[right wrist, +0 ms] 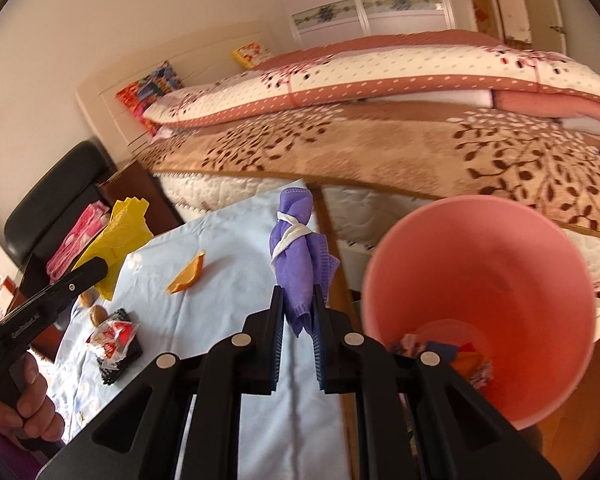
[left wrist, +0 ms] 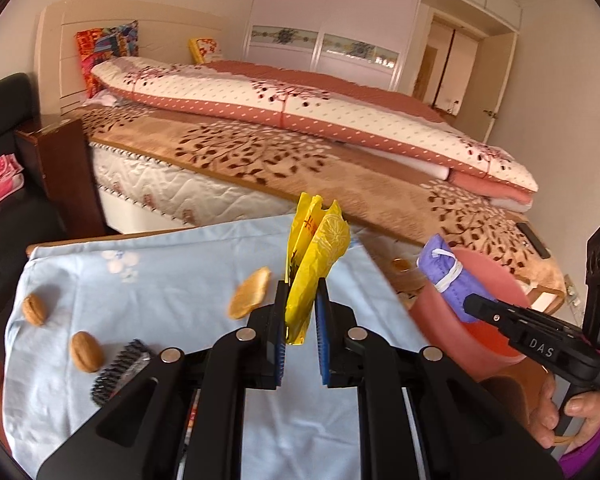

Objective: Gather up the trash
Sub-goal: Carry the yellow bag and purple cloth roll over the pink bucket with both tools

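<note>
My left gripper (left wrist: 302, 292) is shut on a crumpled yellow wrapper (left wrist: 316, 260) and holds it above the table's light blue cloth (left wrist: 160, 280); the wrapper also shows in the right wrist view (right wrist: 112, 240). My right gripper (right wrist: 299, 300) is shut on a rolled purple face mask (right wrist: 296, 248), held up just left of the pink bin (right wrist: 480, 240). The mask (left wrist: 446, 276) and bin (left wrist: 496, 280) also show in the left wrist view. The bin holds several scraps at its bottom (right wrist: 460, 360).
On the cloth lie an orange peel (left wrist: 250, 298), two walnuts (left wrist: 34, 309) (left wrist: 86, 351), and a black mesh piece (left wrist: 120, 368). A red-and-white wrapper (right wrist: 110, 338) lies on the black mesh. A bed (left wrist: 300, 152) stands behind the table, a black chair (left wrist: 4, 128) to the left.
</note>
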Demonstrator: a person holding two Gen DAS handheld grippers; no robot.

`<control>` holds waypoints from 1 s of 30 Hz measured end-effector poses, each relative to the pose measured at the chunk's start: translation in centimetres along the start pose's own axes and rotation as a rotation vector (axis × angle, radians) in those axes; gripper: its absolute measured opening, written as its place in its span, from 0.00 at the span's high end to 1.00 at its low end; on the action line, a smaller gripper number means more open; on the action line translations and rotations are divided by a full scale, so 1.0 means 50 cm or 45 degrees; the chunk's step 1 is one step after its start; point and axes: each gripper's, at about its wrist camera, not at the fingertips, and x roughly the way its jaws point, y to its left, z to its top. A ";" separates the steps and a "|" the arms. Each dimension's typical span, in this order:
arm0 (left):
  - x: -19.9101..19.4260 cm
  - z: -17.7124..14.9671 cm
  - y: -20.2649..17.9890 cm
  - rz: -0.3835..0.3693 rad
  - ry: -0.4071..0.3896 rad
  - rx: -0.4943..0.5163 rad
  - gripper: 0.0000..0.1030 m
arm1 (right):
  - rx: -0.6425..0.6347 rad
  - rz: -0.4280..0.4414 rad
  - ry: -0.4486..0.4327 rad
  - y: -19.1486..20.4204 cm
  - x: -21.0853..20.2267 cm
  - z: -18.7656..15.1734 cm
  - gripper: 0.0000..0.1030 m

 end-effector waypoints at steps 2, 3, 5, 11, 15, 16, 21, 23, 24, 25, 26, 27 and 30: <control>0.003 0.004 -0.020 -0.021 -0.008 0.005 0.88 | 0.014 -0.035 -0.023 -0.016 -0.014 0.001 0.88; 0.005 0.007 -0.032 -0.033 -0.011 0.007 0.88 | 0.022 -0.051 -0.035 -0.024 -0.021 0.001 0.88; 0.008 0.010 -0.050 -0.055 -0.018 0.010 0.88 | 0.035 -0.079 -0.054 -0.038 -0.031 0.002 0.88; 0.025 0.017 -0.118 -0.113 -0.025 0.038 0.88 | 0.101 -0.159 -0.102 -0.094 -0.066 0.000 0.88; 0.039 0.018 -0.163 -0.148 -0.022 0.069 0.88 | 0.149 -0.194 -0.119 -0.129 -0.081 -0.005 0.88; 0.043 0.018 -0.176 -0.161 -0.018 0.077 0.88 | 0.164 -0.206 -0.123 -0.141 -0.086 -0.007 0.88; 0.065 0.010 -0.233 -0.210 0.012 0.118 0.88 | 0.209 -0.238 -0.127 -0.178 -0.096 -0.013 0.88; 0.075 0.005 -0.251 -0.226 0.030 0.132 0.88 | 0.230 -0.249 -0.126 -0.194 -0.099 -0.016 0.88; 0.080 0.002 -0.261 -0.234 0.038 0.143 0.88 | 0.238 -0.254 -0.127 -0.200 -0.100 -0.018 0.88; 0.085 -0.001 -0.272 -0.239 0.046 0.155 0.88 | 0.250 -0.261 -0.126 -0.210 -0.101 -0.020 0.88; 0.088 -0.004 -0.281 -0.245 0.051 0.166 0.88 | 0.259 -0.266 -0.125 -0.216 -0.101 -0.021 0.88; 0.092 -0.007 -0.291 -0.252 0.056 0.179 0.88 | 0.266 -0.270 -0.123 -0.221 -0.102 -0.023 0.88; 0.105 -0.013 -0.314 -0.269 0.069 0.209 0.88 | 0.287 -0.284 -0.115 -0.238 -0.101 -0.029 0.88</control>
